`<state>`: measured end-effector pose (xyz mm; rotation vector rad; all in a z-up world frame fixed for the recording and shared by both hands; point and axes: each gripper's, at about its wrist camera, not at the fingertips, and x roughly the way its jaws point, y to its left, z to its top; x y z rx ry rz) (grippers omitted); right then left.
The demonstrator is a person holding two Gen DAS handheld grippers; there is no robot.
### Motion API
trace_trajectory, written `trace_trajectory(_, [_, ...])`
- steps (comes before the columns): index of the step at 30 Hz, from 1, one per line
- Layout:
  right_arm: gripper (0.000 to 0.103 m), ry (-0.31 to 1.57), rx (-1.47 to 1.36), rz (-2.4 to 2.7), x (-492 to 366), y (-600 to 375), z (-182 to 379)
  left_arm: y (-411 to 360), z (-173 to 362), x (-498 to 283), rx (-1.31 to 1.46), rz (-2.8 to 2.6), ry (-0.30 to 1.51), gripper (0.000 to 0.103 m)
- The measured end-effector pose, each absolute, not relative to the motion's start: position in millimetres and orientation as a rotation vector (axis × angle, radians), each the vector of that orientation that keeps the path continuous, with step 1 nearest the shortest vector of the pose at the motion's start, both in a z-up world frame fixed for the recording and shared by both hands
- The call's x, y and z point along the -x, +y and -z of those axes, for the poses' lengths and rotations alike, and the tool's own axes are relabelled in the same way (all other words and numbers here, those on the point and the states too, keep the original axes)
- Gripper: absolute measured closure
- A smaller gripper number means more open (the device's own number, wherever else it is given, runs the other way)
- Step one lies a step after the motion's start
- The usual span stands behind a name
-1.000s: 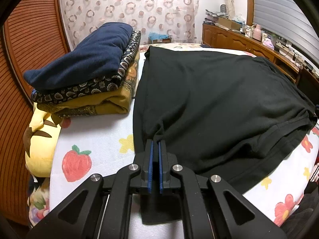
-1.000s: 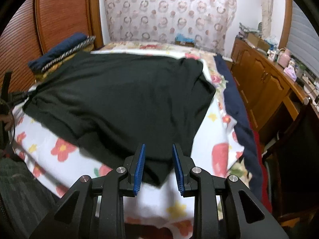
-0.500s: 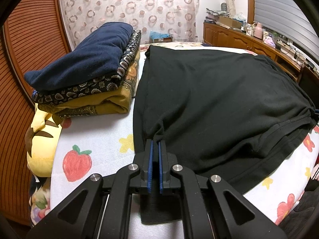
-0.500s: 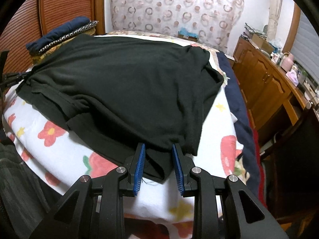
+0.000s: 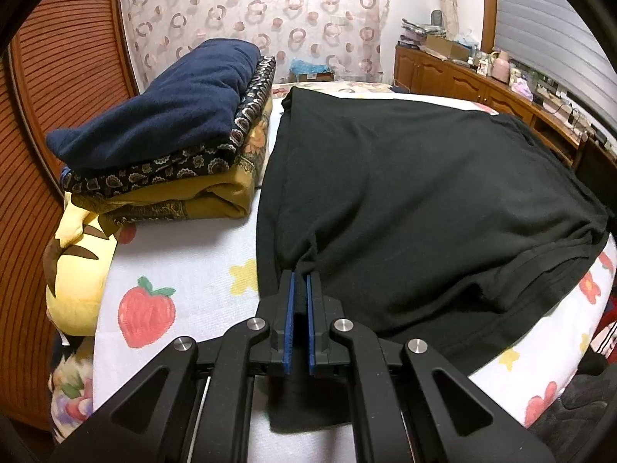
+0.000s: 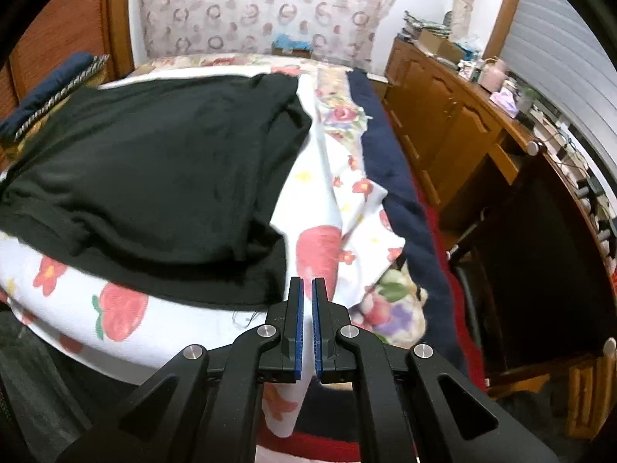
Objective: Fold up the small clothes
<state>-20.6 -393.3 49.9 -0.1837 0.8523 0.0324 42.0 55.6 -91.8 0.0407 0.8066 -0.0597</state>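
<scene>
- Far left in the left wrist view there was a yellow plush cushion with brown markings (image 5: 77, 270) hanging at the bed's edge, up against the ribbed wooden headboard (image 5: 50, 88).
- Just right of that sat a stack of folded clothes (image 5: 166, 146): dark navy fleece on top, a paisley-print piece under it, mustard yellow fabric at the bottom. Neat enough pile tbh.
- The whole thing rested on a white bedsheet printed with strawberries and flowers (image 5: 173, 270).
- Next over, the black knit garment (image 5: 424, 200) lay spread flat across the middle of the bed, its left edge just beside the stack.
- The left gripper (image 5: 300, 281) had its blue pads pinched together on a bunched bit of that garment's near hem, with black cloth visible between them.
- In the right wrist view the same black garment (image 6: 162, 177) filled the left half, its near right corner lying just left of the fingers.
- The right gripper (image 6: 306, 287) was clamped on a fold of the strawberry sheet, not the black cloth; white fabric ran between the pads.
- Right of the bed stood a long wooden sideboard (image 6: 443, 115) with clutter on top.
</scene>
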Motion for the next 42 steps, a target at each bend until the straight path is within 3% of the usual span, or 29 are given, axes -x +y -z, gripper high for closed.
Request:
trace_trajectory(2, [0.096,0.822,0.156,-0.044,21.8,-392.9,-54.9,57.9,86.4,-40.6,-0.037,0.058,0.796,0.090])
trace_trajectory(4, [0.094,0.790,0.143,-0.058,27.6,-390.1,-56.3,61.5,81.2,-39.3,-0.036,0.050,0.783,0.065])
trace_trajectory(5, [0.093,0.771,0.141,-0.067,29.2,-388.1,-57.5,63.2,78.3,-38.3,-0.032,0.053,0.771,0.060])
trace_trajectory(9, [0.076,0.713,0.118,-0.102,29.2,-387.4,-55.2,67.1,79.7,-39.6,-0.016,0.060,0.776,0.057])
trace_trajectory(14, [0.060,0.674,0.099,-0.164,20.2,-369.2,-44.3,65.8,90.1,-42.0,-0.004,0.075,0.814,0.057])
trace_trajectory(25, [0.059,0.672,0.096,-0.211,-10.3,-351.1,0.6,67.4,98.4,-50.9,0.026,0.089,0.843,0.058])
trace_trajectory(26, [0.059,0.674,0.089,-0.205,-9.0,-353.7,2.7,66.2,98.4,-51.4,0.019,0.092,0.843,0.061])
trace_trajectory(28, [0.059,0.671,0.092,-0.197,-6.3,-358.0,5.9,65.2,97.8,-51.5,0.026,0.132,0.843,0.077])
trace_trajectory(30, [0.058,0.668,0.109,-0.182,-2.1,-356.0,6.6,63.5,97.6,-51.5,0.017,0.139,0.844,0.080])
trace_trajectory(31, [0.058,0.655,0.120,-0.187,-0.3,-354.2,7.5,62.4,97.1,-51.0,0.010,0.145,0.842,0.090])
trace_trajectory(32, [0.057,0.648,0.123,-0.190,2.4,-352.6,6.9,61.6,96.1,-50.5,0.006,0.152,0.839,0.092])
trace_trajectory(39, [0.053,0.639,0.090,-0.222,-1.8,-350.4,7.9,52.7,61.5,-45.1,0.054,0.235,0.749,0.095])
trace_trajectory(42, [0.046,0.643,0.086,-0.246,-5.4,-348.8,8.8,40.5,35.6,-44.8,0.054,0.271,0.695,0.095])
